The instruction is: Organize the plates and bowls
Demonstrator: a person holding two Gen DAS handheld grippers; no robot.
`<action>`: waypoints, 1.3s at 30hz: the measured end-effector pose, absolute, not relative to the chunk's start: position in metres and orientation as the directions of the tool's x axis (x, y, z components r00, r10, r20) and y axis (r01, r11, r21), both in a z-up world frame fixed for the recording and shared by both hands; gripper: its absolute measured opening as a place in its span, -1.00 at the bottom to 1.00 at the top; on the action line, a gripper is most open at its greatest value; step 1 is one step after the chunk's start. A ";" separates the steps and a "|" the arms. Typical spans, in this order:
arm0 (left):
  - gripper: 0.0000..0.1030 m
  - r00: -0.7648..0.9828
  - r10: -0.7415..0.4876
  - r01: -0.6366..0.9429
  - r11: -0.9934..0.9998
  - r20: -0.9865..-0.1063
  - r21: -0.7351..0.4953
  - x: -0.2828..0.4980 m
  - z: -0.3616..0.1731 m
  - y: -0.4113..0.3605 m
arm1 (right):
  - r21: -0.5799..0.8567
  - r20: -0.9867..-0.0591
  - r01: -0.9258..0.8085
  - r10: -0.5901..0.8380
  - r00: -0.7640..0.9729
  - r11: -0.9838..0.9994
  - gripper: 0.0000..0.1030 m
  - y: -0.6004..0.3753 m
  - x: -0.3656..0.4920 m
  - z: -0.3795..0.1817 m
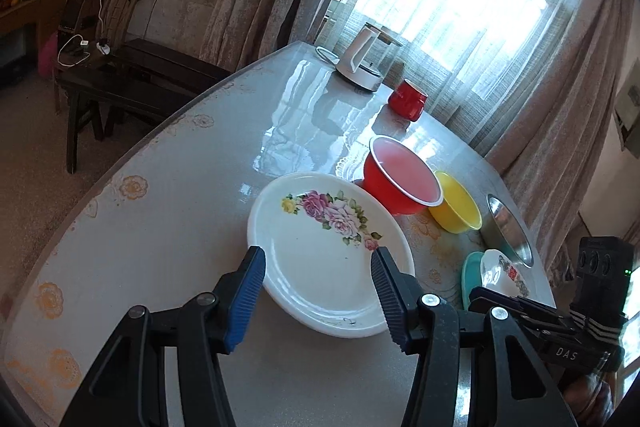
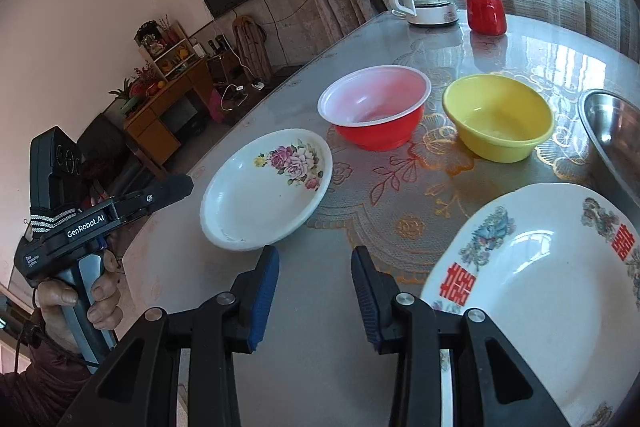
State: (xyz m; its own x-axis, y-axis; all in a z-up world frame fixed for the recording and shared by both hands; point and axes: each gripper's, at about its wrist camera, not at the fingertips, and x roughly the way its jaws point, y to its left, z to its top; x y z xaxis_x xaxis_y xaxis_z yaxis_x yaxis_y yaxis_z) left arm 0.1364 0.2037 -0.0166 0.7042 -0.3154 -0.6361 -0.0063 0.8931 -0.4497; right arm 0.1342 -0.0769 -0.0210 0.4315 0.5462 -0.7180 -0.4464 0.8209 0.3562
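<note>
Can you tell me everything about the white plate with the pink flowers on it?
The rose plate is round, white and glossy, like enamel or ceramic, with a shallow dip and a raised rim. A spray of pink and cream roses with green leaves and one yellow flower sits near one edge. It is empty and lies flat on the table, near its edge. The red bowl stands just behind it. The left tongs hang open over its near rim; whether they touch it is unclear.

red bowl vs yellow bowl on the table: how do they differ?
The red bowl has a white inside and a thin white rolled rim; the yellow bowl is yellow inside and out. The red bowl stands nearer the rose plate; the yellow bowl stands nearer the steel basin. Shared: both are upright, look empty, stand apart from each other and are not gripped.
</note>
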 end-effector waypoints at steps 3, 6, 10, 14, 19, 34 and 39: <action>-0.07 0.698 -0.325 -0.044 0.870 -0.639 -0.491 0.147 -0.025 0.221 | 0.375 -0.724 -0.421 0.545 0.423 0.826 -0.26 -0.063 0.150 -0.026; -0.26 0.689 -0.332 -0.067 0.856 -0.644 -0.513 0.156 -0.033 0.230 | 0.388 -0.732 -0.397 0.540 0.415 0.832 -0.28 -0.053 0.164 -0.032; -0.49 0.676 -0.344 -0.068 0.851 -0.651 -0.521 0.169 -0.042 0.230 | 0.391 -0.747 -0.361 0.521 0.414 0.847 -0.38 -0.044 0.180 -0.039; -0.50 0.668 -0.333 -0.072 0.861 -0.666 -0.503 0.181 -0.044 0.228 | 0.394 -0.765 -0.345 0.512 0.391 0.852 -0.49 -0.038 0.191 -0.048; -0.50 0.637 -0.342 -0.070 0.867 -0.691 -0.493 0.189 -0.049 0.227 | 0.414 -0.778 -0.336 0.520 0.352 0.846 -0.59 -0.029 0.198 -0.062; -0.63 0.597 -0.279 -0.018 0.932 -0.752 -0.361 0.166 -0.060 0.196 | 0.417 -0.782 -0.347 0.526 0.334 0.840 -0.58 -0.031 0.192 -0.062; -0.63 0.600 -0.274 -0.014 0.936 -0.751 -0.353 0.150 -0.060 0.192 | 0.418 -0.777 -0.346 0.528 0.342 0.840 -0.54 -0.035 0.188 -0.062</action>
State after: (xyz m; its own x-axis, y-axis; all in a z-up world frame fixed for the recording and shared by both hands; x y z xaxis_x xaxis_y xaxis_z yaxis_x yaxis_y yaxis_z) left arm 0.1505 0.1918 -0.0598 0.6002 -0.2743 -0.7513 -0.0137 0.9357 -0.3525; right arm 0.1877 -0.0353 -0.0623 0.3419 0.5279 -0.7775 -0.3457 0.8399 0.4183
